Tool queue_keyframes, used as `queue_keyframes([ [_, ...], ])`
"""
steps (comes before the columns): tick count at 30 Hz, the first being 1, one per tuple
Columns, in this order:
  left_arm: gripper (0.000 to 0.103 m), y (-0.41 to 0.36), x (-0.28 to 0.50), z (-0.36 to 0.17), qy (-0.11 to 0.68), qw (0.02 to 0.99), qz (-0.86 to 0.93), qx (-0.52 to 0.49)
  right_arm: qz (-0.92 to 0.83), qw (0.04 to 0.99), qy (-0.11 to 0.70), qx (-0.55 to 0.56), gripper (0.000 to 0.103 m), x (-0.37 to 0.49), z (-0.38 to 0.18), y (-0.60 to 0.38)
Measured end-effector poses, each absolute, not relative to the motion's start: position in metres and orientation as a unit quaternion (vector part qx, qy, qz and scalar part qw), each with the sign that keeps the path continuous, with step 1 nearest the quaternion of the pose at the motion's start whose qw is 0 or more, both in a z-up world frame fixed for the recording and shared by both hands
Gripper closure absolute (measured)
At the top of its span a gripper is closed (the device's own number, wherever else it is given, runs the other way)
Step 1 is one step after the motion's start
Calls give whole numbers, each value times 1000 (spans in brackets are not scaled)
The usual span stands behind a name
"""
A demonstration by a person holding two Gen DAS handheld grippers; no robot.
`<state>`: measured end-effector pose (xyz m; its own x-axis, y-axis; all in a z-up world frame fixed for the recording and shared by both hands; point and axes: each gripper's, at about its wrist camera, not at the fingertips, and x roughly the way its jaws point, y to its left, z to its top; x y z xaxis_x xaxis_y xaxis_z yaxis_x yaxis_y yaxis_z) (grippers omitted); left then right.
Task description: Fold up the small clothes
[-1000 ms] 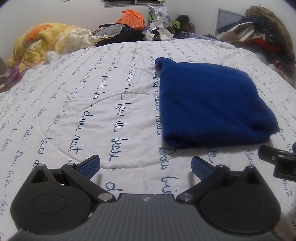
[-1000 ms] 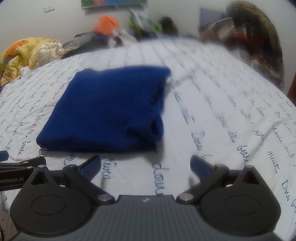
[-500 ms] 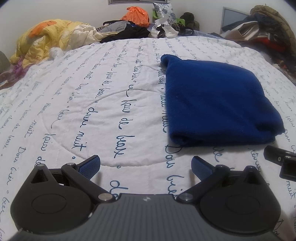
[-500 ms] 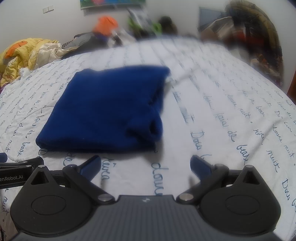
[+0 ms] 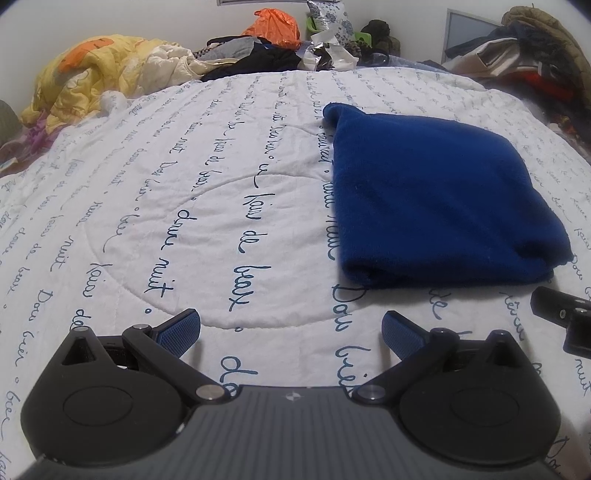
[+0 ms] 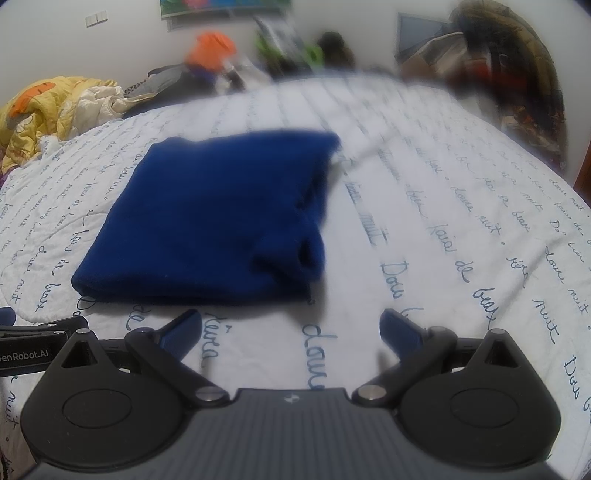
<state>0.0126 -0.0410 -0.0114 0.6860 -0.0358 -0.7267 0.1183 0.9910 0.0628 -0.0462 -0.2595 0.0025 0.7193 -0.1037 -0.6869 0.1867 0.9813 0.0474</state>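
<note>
Item: blue fleece garment [image 5: 439, 195], small, folded into a thick, roughly square packet, lying flat on a bed. Bed covering: white quilted bedspread [image 5: 177, 206] printed with rows of dark blue cursive script and stitched with a circular quilting line. Position of garment: in the left wrist view it lies ahead and to the right of the fingers; in the right wrist view [image 6: 218, 218] it lies ahead and to the left, so it sits between the two tools, touched by neither. The near edge shows a rounded fold; the near right corner appears to open into loose layers, though the right wrist view is blurred there and the detail is uncertain. Left hand-held gripper [image 5: 291, 326]: jaws spread wide, blue-padded fingers [image 5: 177, 328] apart, nothing held, low over the bedspread. Right hand-held gripper [image 6: 291, 326]: jaws likewise spread wide, nothing held, low over the bedspread, just short of the garment's near edge; part of it also shows at the right margin of the left wrist view [image 5: 565, 317]. Background, far side of bed: crumpled yellow quilt [image 5: 92, 74] at the left, orange bag [image 5: 275, 29] among dark clothes at the centre, heap of clothing [image 5: 517, 55] at the right.
</note>
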Motion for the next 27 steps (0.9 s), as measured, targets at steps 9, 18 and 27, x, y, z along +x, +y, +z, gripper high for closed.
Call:
queue_keyframes([
  [9,0,-42,13,-12,396,916,-42,54,-75,926,366,56,0,-47,3,-259],
  [18,0,-41,12,-13,397,915,-40,54,-73,926,366,57,0,-47,2,-259],
  [27,0,-40,12,-14,398,915,-39,54,-73,926,366,57,0,-47,2,-259],
])
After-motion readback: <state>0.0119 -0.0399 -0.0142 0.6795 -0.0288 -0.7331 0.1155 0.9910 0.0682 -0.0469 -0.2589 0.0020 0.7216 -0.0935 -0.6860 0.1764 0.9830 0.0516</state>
